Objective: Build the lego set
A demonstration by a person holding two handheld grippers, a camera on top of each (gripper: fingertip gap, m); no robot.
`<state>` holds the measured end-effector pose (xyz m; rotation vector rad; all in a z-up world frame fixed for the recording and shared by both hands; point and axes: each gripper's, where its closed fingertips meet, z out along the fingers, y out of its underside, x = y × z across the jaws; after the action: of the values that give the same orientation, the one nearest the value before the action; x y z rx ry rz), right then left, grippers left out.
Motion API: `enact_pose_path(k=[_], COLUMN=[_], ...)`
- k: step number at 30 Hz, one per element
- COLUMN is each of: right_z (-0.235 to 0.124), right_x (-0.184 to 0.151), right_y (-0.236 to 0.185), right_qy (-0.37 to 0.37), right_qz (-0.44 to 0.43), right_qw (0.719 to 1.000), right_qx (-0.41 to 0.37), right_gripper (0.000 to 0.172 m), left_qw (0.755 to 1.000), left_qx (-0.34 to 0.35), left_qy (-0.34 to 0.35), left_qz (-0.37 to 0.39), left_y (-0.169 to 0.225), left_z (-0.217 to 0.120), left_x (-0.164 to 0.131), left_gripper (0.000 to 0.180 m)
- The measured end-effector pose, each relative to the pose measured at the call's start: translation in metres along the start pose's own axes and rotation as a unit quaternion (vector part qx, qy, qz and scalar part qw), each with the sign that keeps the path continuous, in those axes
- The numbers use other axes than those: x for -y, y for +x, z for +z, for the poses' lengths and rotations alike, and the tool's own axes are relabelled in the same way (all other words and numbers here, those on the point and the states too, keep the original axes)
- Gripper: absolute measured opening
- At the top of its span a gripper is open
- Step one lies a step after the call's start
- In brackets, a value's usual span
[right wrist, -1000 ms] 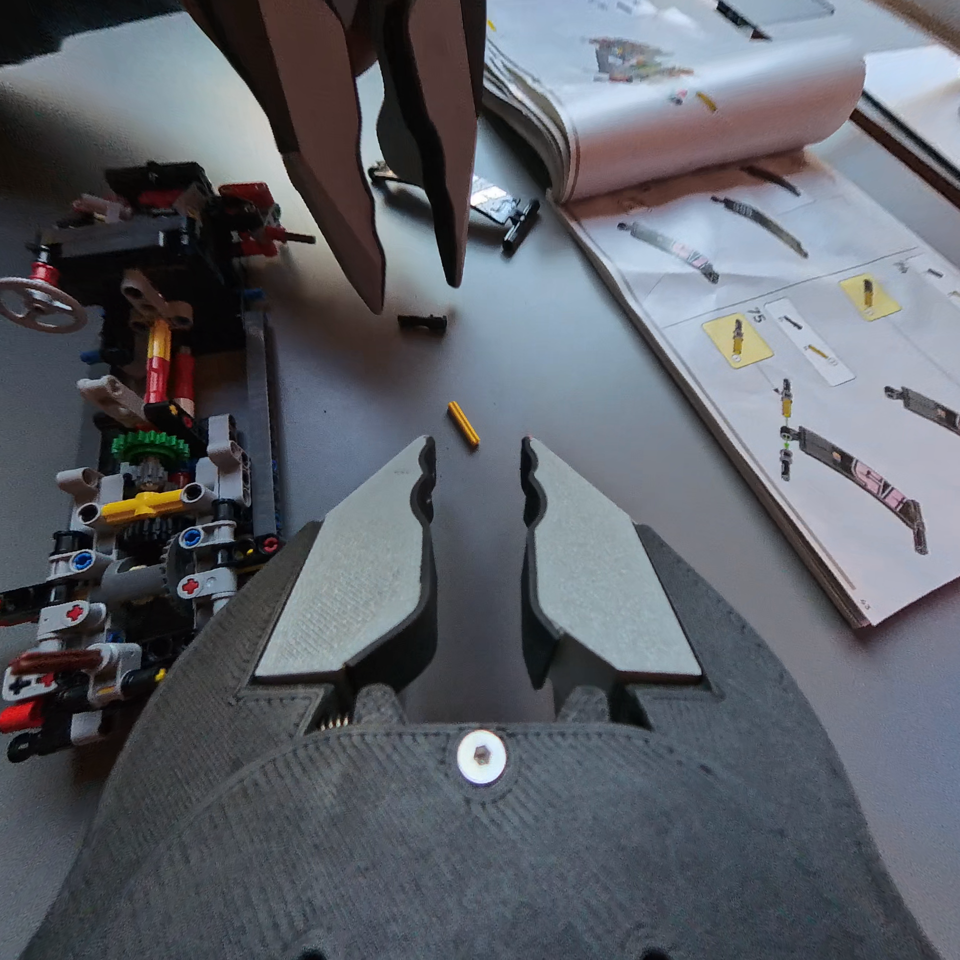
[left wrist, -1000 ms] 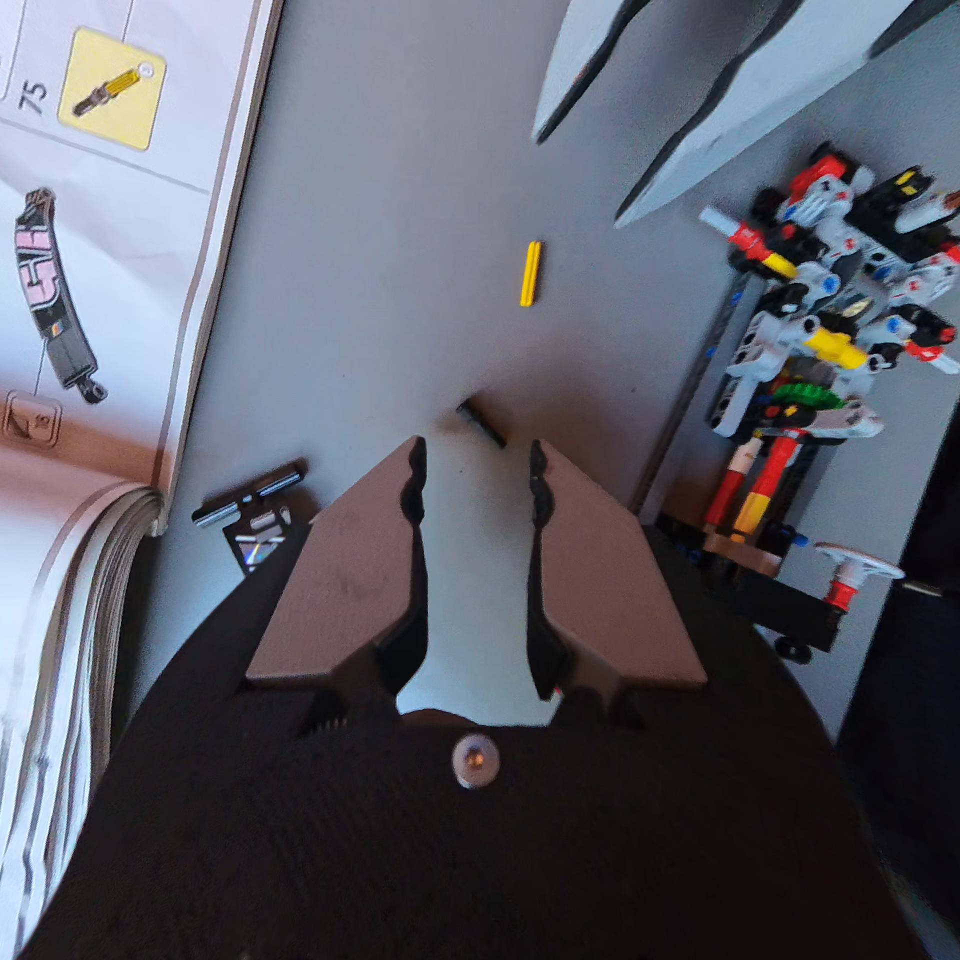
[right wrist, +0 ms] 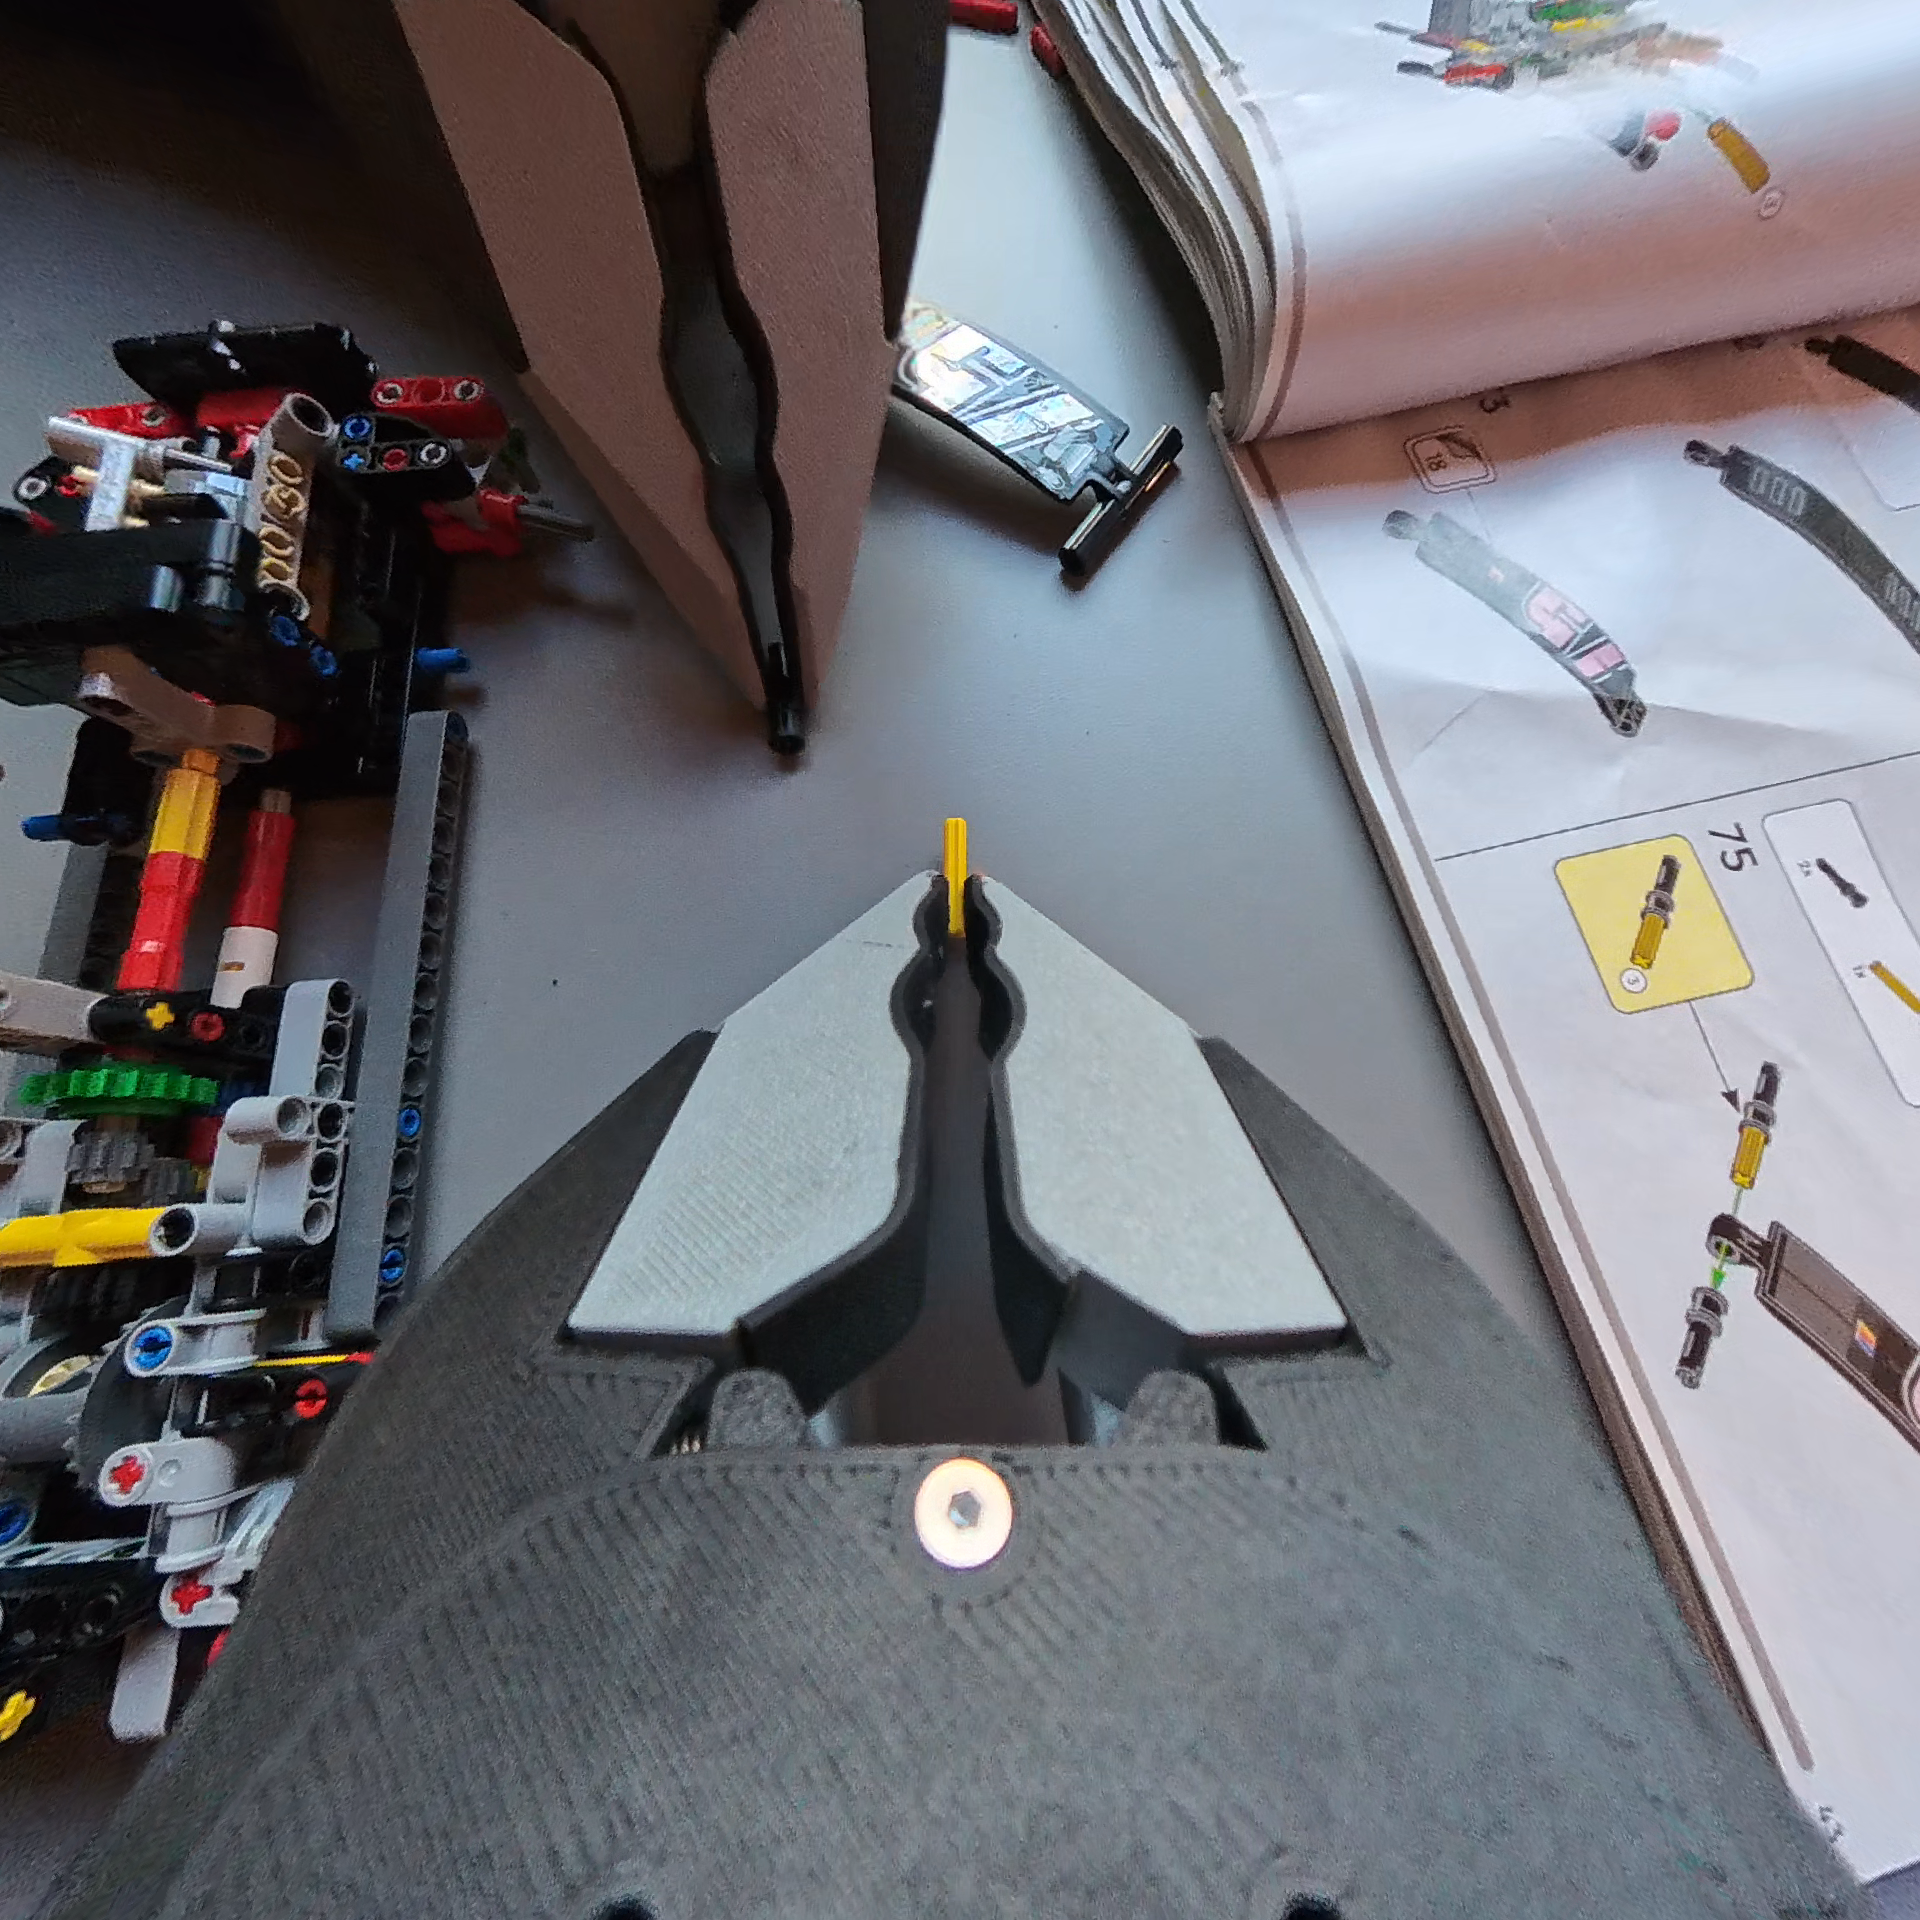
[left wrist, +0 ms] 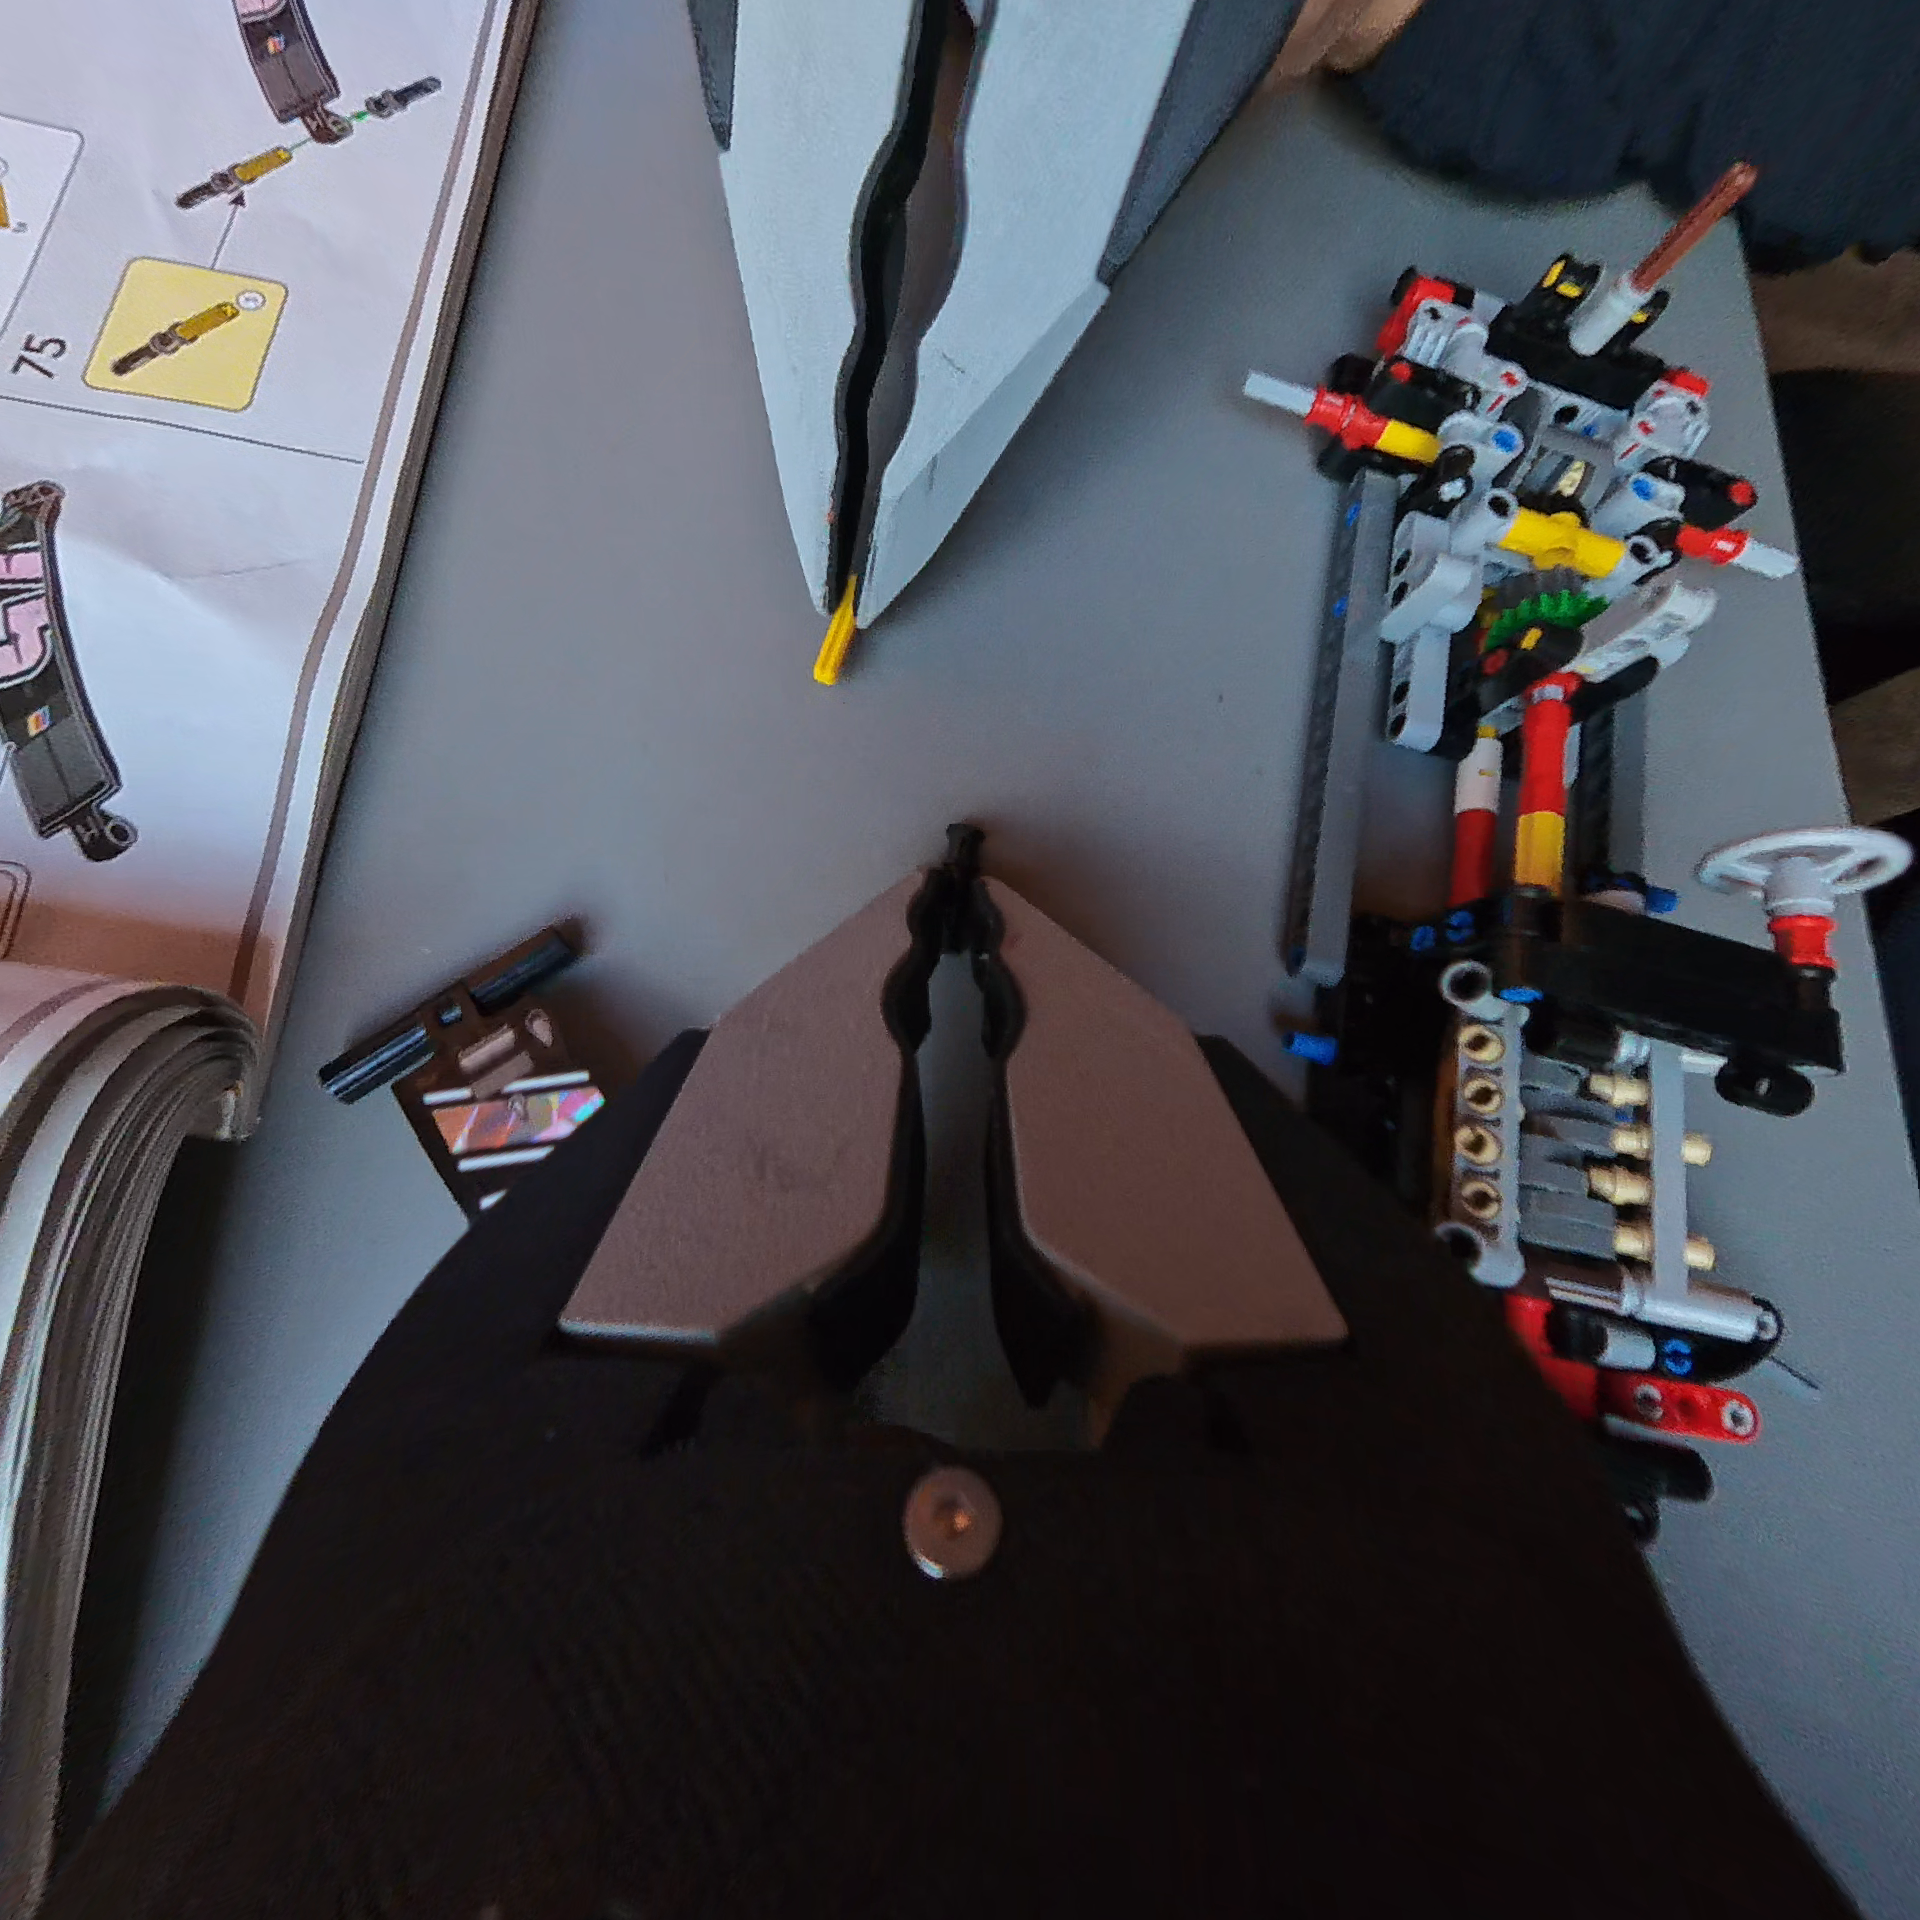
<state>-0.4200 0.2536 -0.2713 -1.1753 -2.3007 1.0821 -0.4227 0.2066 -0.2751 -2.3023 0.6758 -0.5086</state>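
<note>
Left gripper point(left wrist: 957, 883) pinches black pin point(left wrist: 962, 844); right gripper point(right wrist: 954, 883) yellow axle point(right wrist: 953, 852).

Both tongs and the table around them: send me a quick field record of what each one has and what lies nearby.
left tongs: shut on black pin, tip sticking out past the fingertips
right tongs: shut on yellow axle, end protruding forward
surface: grey table
beside the pair: partly built brick model
other side: open instruction booklet
loose part: black stickered panel, lying by the booklet
</note>
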Motion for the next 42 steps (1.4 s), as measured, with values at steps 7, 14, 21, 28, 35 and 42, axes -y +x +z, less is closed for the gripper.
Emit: enact_pose_path(k=[7, 14, 21, 28, 35, 42], right_z=[0.000, -0.005, -0.006, -0.006, -0.005, 0.000], right_x=[-0.006, -0.011, -0.011, -0.011, -0.010, -0.003], right_y=[-0.008, -0.010, -0.010, -0.008, -0.011, -0.021], right_qy=[-0.014, -0.013, -0.013, -0.013, -0.015, -0.010], right_qz=[-0.029, -0.037, -0.031, -0.014, -0.014, -0.018], right_qw=[0.999, 0.999, 0.999, 1.000, 0.999, 0.999], right_qx=[0.013, 0.012, 0.019, 0.019, 0.028, 0.039], right_gripper=[0.001, 0.004, 0.007, 0.001, 0.001, 0.000], left_qw=[0.999, 0.995, 0.993, 0.990, 0.989, 0.991], left_qx=[0.008, 0.030, 0.037, 0.045, 0.051, 0.040], left_qy=[-0.030, -0.080, -0.097, -0.112, -0.118, -0.099], left_qz=[0.010, 0.046, 0.060, 0.077, 0.078, 0.081], left_y=[0.000, -0.001, -0.005, -0.006, -0.010, -0.008], left_z=[0.003, 0.004, 0.005, 0.005, 0.002, 0.005], left_x=[0.002, 0.002, 0.004, 0.004, 0.003, 0.005], left_gripper=[0.001, 0.002, 0.002, 0.002, 0.012, 0.002])
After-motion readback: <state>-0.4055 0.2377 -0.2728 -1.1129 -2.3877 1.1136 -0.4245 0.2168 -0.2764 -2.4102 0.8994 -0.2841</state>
